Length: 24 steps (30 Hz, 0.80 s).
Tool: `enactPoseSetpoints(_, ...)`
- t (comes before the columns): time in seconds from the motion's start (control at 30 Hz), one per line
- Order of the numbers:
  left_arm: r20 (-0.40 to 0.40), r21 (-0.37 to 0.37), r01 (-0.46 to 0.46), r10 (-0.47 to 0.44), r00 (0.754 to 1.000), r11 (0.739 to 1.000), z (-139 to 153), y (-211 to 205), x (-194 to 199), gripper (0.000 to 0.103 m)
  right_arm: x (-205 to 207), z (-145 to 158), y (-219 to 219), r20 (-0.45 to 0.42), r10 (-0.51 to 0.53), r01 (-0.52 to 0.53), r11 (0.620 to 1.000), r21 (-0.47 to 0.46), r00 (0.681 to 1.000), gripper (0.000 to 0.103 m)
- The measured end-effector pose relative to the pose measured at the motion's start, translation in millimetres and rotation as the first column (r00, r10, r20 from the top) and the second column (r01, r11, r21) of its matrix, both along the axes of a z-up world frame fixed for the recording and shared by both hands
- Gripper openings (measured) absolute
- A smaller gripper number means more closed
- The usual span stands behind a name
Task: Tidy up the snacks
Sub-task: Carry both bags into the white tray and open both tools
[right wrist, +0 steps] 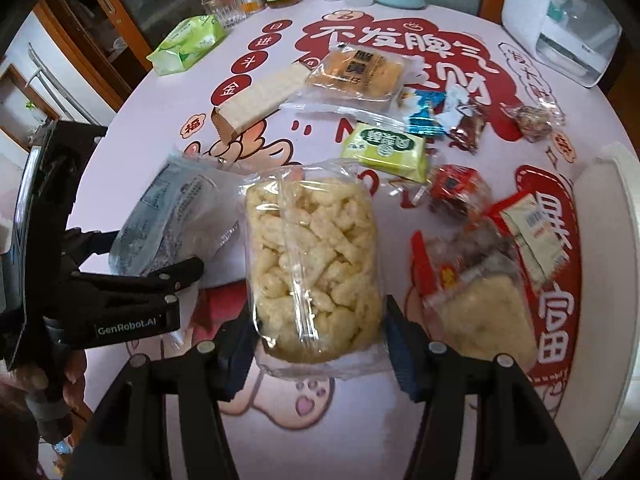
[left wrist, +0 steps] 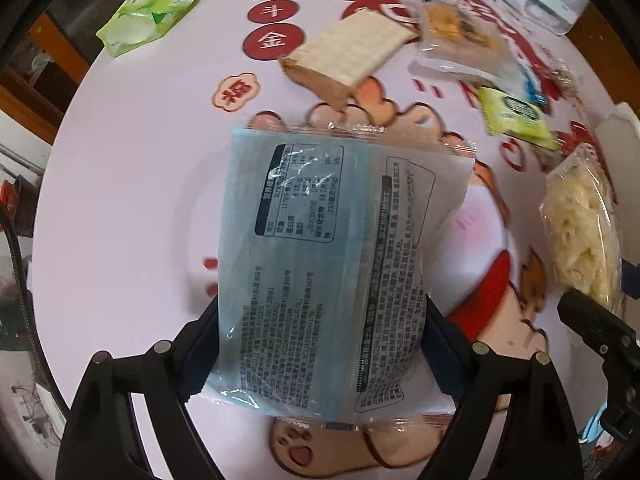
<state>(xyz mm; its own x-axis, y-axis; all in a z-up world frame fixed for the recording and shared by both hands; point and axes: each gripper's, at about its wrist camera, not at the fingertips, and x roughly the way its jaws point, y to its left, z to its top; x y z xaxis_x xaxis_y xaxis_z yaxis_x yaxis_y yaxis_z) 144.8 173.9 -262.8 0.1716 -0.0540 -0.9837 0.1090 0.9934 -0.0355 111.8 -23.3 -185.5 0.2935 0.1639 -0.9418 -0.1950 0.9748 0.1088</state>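
Observation:
My left gripper [left wrist: 320, 344] is shut on a pale blue snack packet [left wrist: 320, 248], label side up, held above the table; the packet also shows in the right wrist view [right wrist: 172, 216]. My right gripper [right wrist: 320, 332] is shut on a clear bag of pale puffed sticks [right wrist: 316, 256], also visible at the right edge of the left wrist view [left wrist: 580, 236]. Loose snacks lie beyond: a wafer block [right wrist: 260, 100], a cake packet [right wrist: 356, 72], a green packet [right wrist: 384, 152], and small red and blue wrapped sweets [right wrist: 456, 192].
The round table [right wrist: 140, 128] has a pink printed cover. A green tissue pack [right wrist: 188, 44], bottles and a glass [right wrist: 224, 8] stand at the back. A white appliance [right wrist: 560, 20] sits back right, a white tray rim [right wrist: 616, 240] at right with a pile of packets [right wrist: 480, 280].

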Motion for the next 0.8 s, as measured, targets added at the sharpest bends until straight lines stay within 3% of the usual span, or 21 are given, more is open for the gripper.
enactPoseSetpoints(0.17, 0.046, -0.025, 0.046, -0.045, 0.998, 0.999, 31, -22, -24, 0.087, -12, 21, -15, 0.041, -0.022, 0.021, 0.999, 0.029, 0.999, 0.058)
enactPoseSetpoints(0.3, 0.135, -0.016, 0.078, -0.075, 0.988, 0.997, 78, -42, -38, 0.087, -27, 47, -40, 0.102, -0.033, 0.029, 0.999, 0.035, 0.994, 0.058)
enactPoseSetpoints(0.47, 0.262, -0.020, 0.114, -0.105, 0.959, 0.993, 138, -71, -45, 0.087, -52, 89, -88, 0.213, -0.070, 0.065, 0.997, 0.032, 0.974, 0.058)
enactPoseSetpoints(0.6, 0.347, -0.063, 0.169, -0.137, 0.928, 0.984, 183, -121, -54, 0.087, -76, 120, -139, 0.288, -0.122, 0.117, 0.993, 0.034, 0.950, 0.058)
enactPoseSetpoints(0.8, 0.405, -0.101, 0.268, -0.207, 0.891, 0.958, 217, -199, -56, 0.088, -95, 132, -217, 0.332, -0.233, 0.230, 0.972, 0.049, 0.914, 0.058)
